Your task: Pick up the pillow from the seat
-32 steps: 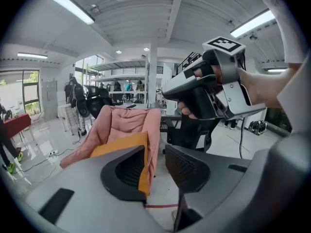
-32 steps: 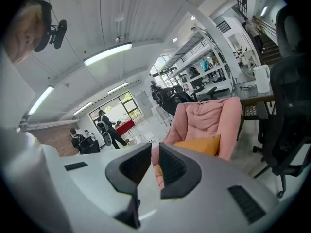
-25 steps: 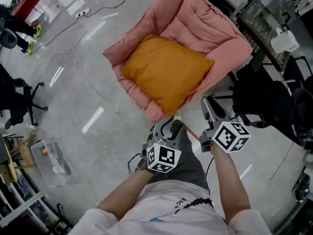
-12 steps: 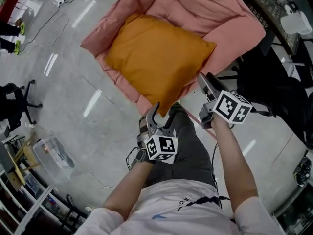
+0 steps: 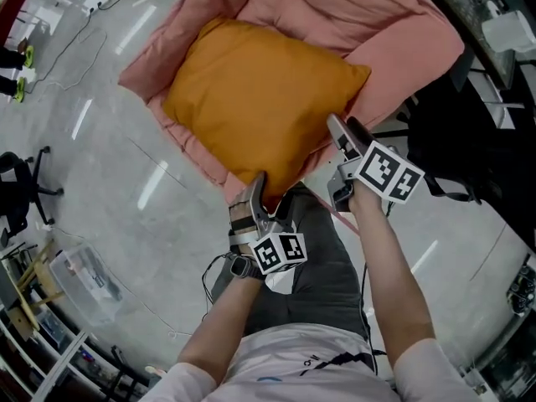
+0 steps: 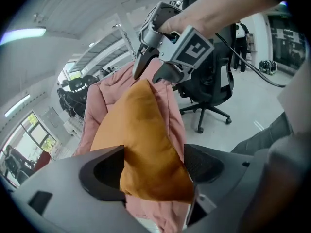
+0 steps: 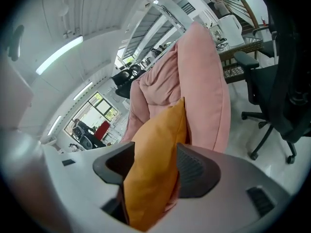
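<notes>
Orange pillow (image 5: 251,99) lies on pink seat (image 5: 402,32). Looks soft, light, squashy; fabric should bunch, not slip.
Left gripper (image 5: 264,193): jaws opening wide, pillow's 6 o'clock corner between them.
Right gripper (image 5: 345,128): jaws opening, 4 o'clock edge between them.
Best hold: deep pinch on both.

The right tool (image 7: 154,171) filled the lower part of the view, its grey jaws opening with a corner of the orange pillow (image 7: 158,130) standing upright between them. The fabric lay against the ribbed pad (image 7: 193,171) on the right and overlapped the darker hollow on the left. Behind the pillow rose the padded pink seat (image 7: 201,76). A black office chair (image 7: 279,96) stood on the pale floor at the right. A long ceiling light (image 7: 58,55) glowed overhead, and a bright window (image 7: 95,113) showed far off.
</notes>
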{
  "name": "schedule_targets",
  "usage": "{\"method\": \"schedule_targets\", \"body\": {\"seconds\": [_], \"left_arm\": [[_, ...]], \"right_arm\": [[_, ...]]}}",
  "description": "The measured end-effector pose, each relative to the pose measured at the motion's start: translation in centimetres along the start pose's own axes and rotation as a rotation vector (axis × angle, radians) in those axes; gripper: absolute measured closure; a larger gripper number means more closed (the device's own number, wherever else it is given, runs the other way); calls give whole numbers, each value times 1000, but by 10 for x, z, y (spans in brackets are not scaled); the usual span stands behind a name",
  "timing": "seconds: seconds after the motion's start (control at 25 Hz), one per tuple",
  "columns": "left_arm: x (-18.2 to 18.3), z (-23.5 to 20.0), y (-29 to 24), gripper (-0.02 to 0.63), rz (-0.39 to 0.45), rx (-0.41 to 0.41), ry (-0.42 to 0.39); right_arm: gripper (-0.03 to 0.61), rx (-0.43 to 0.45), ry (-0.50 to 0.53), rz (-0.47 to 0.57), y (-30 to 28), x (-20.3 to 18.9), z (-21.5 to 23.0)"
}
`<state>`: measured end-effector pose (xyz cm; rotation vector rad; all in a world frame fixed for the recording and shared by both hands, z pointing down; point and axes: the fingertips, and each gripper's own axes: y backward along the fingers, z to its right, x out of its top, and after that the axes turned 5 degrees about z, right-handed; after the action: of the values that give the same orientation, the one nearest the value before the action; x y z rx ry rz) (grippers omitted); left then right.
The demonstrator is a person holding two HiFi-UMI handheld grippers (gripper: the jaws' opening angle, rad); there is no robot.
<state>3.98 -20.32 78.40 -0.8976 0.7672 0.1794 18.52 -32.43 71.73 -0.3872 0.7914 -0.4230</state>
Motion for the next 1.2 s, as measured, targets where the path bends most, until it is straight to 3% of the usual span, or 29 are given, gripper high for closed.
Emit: {"method": "schedule_targets", "body": {"seconds": [0.28,0.48,0.72,1.0,1.2], "left_arm": [[3,-1,-10,241,-7,37,-3],[-4,-12,-12,250,-4,57,-11],[-2,-19,-16,349,17,30,19],[-1,-26,-16,456,29,-7,83],[2,-39,-8,479,23,-60,159]], "right_arm": [[291,-30,-63,10,-32,12,26],[275,-63,-48,-2,-48,9,30],[276,-100,-61,-35,-59,6,29],[278,-77,-40,-93,-72,3,32],[430,-31,-11,-135,-68,5,14]]}}
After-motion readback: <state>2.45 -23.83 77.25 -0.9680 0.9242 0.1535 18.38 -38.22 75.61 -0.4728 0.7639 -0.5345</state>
